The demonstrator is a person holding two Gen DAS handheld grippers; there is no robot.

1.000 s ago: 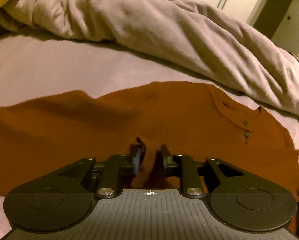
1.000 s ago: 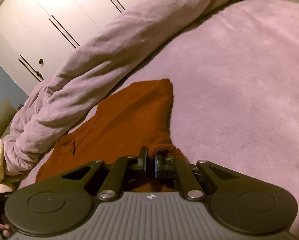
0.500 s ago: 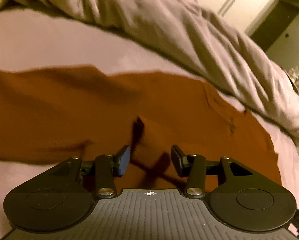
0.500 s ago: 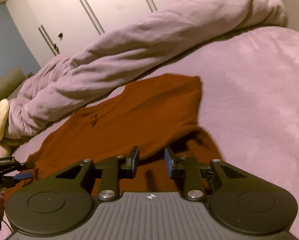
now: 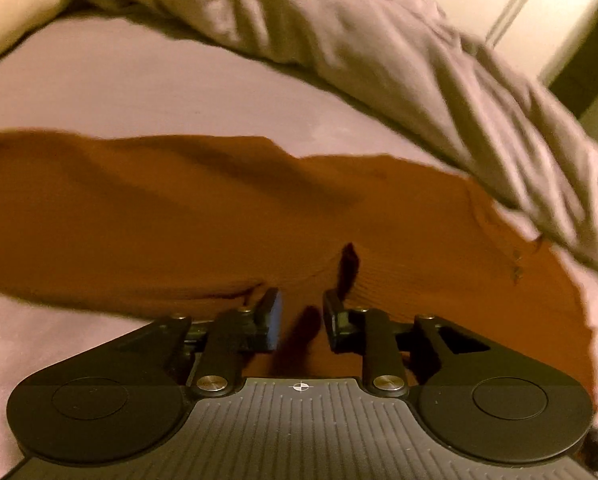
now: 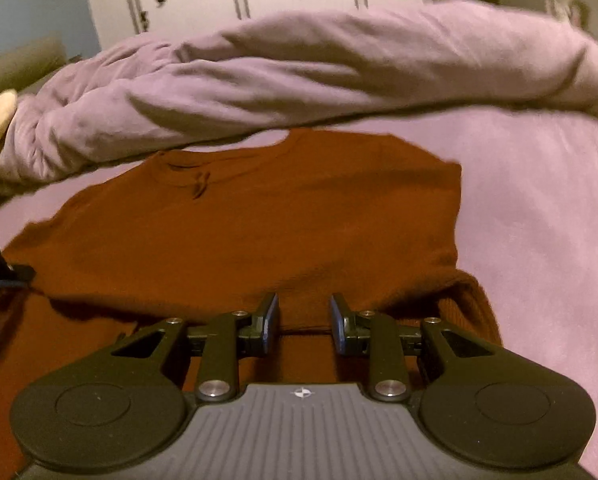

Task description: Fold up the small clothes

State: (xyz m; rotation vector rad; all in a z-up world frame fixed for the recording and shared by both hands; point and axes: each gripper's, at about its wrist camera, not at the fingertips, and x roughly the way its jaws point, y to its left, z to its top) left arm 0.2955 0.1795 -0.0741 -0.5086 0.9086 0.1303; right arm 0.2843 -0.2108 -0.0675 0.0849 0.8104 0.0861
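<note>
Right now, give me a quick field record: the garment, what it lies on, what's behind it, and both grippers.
garment: rust-brown top, spread on the bed, button placket at the neck, facing up
surface: lilac bedsheet
behind: bunched lilac duvet along the top's neck edge
left gripper: jaws closing, a gap between the pads, over the top's near edge, no cloth pinched
right gripper: open, over the top's near hem, nothing held
fold status: near edge doubled over, both sleeves out of sight

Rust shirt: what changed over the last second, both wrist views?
Right tongs let go of the bunched sleeve fold, which now lies on the rust shirt. Left tongs also released, opened wider, and are now closing with nothing between them. Both views swung sideways. Shirt, purple duvet and bed stayed put.
</note>
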